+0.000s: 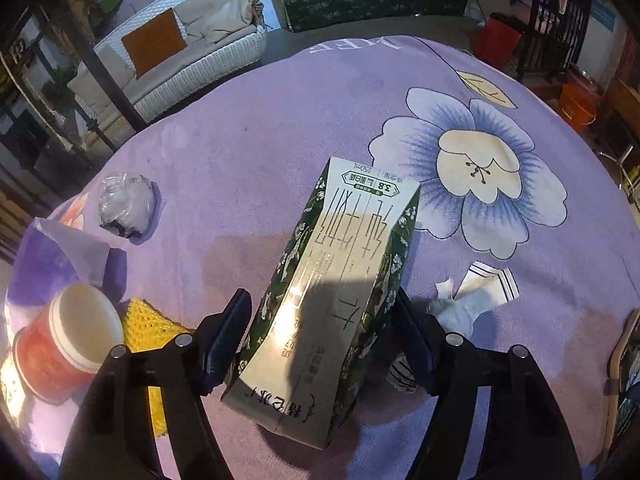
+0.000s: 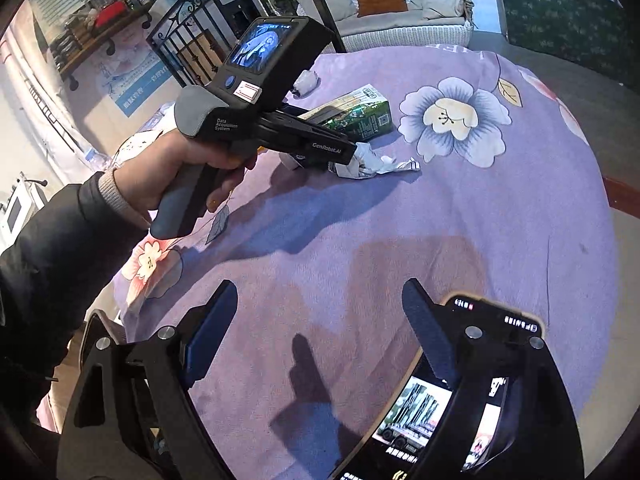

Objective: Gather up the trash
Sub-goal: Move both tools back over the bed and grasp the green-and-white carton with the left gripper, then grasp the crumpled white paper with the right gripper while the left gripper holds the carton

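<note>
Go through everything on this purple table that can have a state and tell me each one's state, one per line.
Green and white milk carton: lying on its side, between the left gripper's fingers.
Left gripper: open, pads not clearly pressing the carton.
Right gripper: open, empty.
Red jar with white lid: closed, tipped on its side.
White paper wrapper: crumpled, lying loose.
Clear plastic wad: scrunched up.
Black smartphone: screen on.
</note>
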Action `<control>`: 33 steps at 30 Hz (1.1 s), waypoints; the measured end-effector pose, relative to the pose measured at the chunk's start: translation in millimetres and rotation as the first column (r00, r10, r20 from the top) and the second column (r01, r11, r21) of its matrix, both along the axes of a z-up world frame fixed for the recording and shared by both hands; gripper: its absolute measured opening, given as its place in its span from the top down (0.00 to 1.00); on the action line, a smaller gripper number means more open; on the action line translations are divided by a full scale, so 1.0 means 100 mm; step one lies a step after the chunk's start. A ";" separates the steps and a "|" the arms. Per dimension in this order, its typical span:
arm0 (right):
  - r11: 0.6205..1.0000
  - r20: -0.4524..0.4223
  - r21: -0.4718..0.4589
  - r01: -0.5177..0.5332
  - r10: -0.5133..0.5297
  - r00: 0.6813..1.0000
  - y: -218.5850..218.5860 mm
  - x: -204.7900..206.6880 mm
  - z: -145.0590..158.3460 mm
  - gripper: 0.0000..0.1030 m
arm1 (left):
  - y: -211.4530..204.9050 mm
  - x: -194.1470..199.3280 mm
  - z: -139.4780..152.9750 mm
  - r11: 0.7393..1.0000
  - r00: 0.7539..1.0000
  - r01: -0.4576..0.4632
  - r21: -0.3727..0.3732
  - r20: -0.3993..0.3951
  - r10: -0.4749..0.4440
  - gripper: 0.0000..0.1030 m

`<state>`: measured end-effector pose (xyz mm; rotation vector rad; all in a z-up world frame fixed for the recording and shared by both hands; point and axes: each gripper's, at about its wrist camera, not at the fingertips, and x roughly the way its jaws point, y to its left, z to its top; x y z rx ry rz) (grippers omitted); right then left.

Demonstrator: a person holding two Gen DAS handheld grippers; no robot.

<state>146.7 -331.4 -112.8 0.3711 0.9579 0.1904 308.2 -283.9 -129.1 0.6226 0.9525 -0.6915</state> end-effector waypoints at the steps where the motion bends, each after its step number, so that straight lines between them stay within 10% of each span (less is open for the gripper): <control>1: 1.000 0.001 -0.007 -0.003 0.003 1.000 0.00 0.03 0.00 0.19 | 0.02 -0.01 0.01 1.000 1.000 -0.004 -0.007 0.002 0.004 0.40; 14: 0.978 -0.052 -0.161 -0.135 0.128 0.990 -0.07 0.76 -0.03 0.19 | 0.67 -0.27 0.24 0.961 0.987 -0.160 -0.227 -0.064 0.149 0.51; 23: 0.884 -0.153 -0.350 -0.310 0.273 0.950 0.09 1.38 -0.27 0.19 | 1.17 -0.79 0.50 0.922 0.976 -0.207 -0.327 -0.007 0.217 0.51; 33: 0.850 -0.192 -0.357 -0.387 0.339 0.921 0.18 1.59 -0.49 0.56 | 1.52 -1.02 0.50 0.891 0.959 -0.276 -0.361 -0.036 0.282 0.51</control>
